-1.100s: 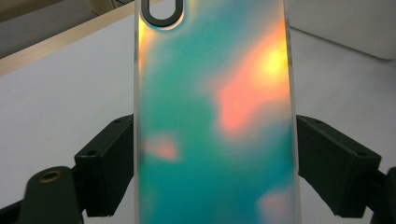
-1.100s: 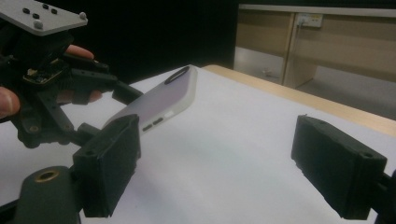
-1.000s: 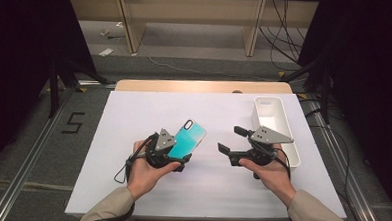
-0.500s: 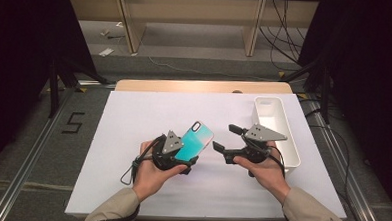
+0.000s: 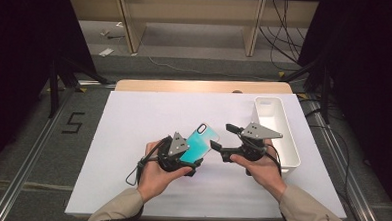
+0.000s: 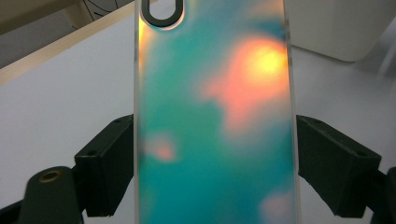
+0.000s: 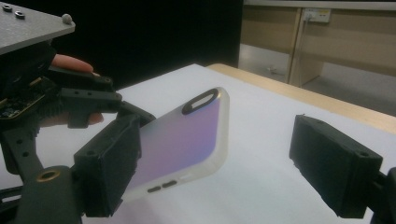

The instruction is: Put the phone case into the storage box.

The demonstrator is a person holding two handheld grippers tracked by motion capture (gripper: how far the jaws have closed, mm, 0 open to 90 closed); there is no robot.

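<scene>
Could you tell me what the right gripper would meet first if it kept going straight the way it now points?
Most likely the phone case held by the left gripper. The right gripper stands open and aimed at it, the case's bottom edge already nearing one jaw in the right gripper view; exact depth is unclear.

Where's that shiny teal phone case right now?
In the high view, the phone case sits near the table's middle, clamped by its long edges in the left hand-held gripper, with the open right hand-held gripper beside it.

lab, black curtains (image 5: 22, 43), taped floor number (image 5: 74, 122)
</scene>
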